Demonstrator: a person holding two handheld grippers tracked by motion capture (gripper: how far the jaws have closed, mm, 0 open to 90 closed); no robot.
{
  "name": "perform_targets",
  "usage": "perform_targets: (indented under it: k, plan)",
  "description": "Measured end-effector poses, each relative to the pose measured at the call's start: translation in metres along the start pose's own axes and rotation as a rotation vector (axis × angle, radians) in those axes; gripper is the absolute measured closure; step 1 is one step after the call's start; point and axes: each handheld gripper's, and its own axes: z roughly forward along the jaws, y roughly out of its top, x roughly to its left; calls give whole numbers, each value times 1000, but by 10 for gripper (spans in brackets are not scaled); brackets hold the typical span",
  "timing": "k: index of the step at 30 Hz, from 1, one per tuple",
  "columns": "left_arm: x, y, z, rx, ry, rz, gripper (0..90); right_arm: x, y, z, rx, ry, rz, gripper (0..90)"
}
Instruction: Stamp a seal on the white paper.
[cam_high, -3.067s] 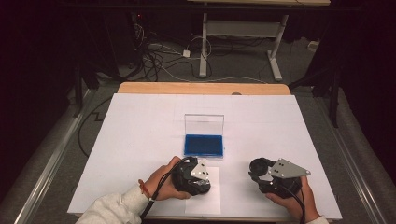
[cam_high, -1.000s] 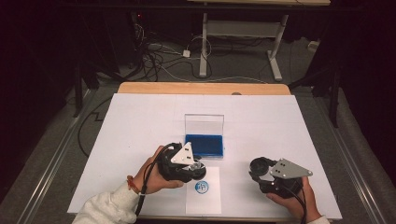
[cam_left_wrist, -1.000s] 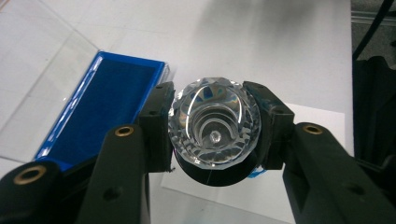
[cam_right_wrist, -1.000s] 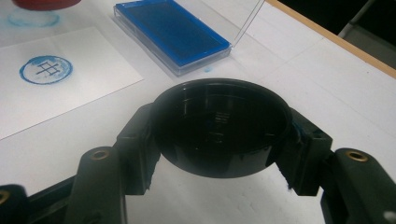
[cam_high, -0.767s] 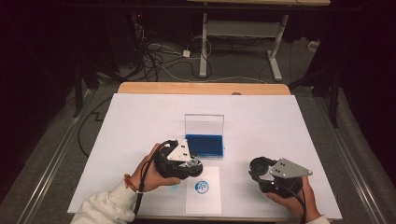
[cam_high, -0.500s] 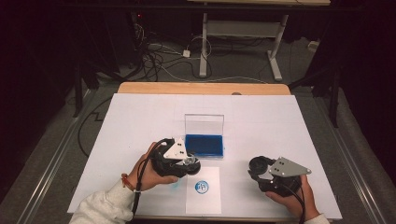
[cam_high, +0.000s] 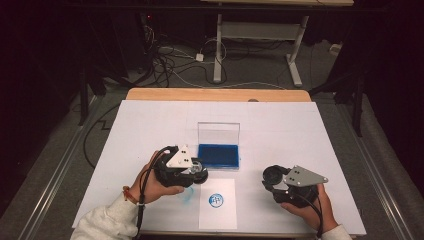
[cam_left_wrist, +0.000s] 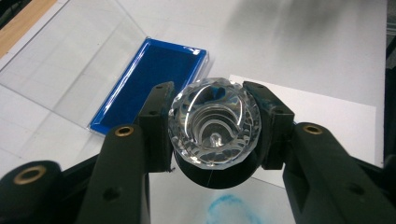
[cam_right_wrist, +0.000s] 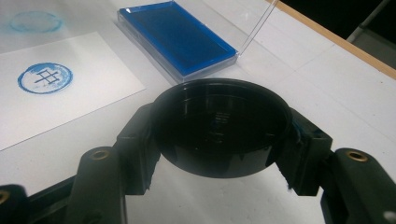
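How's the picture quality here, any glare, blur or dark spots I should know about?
High view: the white table sheet is evenly lit, the room behind is dark. Left gripper view: bright glints on the faceted clear stamp handle held in the left gripper, and a soft shadow crosses the sheet at the top. Right gripper view: the black cap in the right gripper shows little inner detail; the ink pad stays sharp.

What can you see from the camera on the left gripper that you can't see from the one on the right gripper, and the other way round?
The left gripper view alone shows a clear faceted stamp clamped between its black jaws, above a faint blue smudge on the table.

The right gripper view alone shows a round black cap clamped between its jaws, and the blue round mark printed on the white paper.

Both show the open blue ink pad with its clear lid raised, and the white table.
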Motion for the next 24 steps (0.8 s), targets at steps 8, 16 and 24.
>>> perform_targets:
  k: [8,16,24]
  plan:
    - [0,-2,-5,-4,16,-7,546,1,2,3,-3,15,-4,386]
    - [3,-4,-7,-15,20,-13,545,2,4,5,0,19,-10,386]
    - [8,-8,-11,-25,31,-30,546,2,2,9,11,28,-9,386]
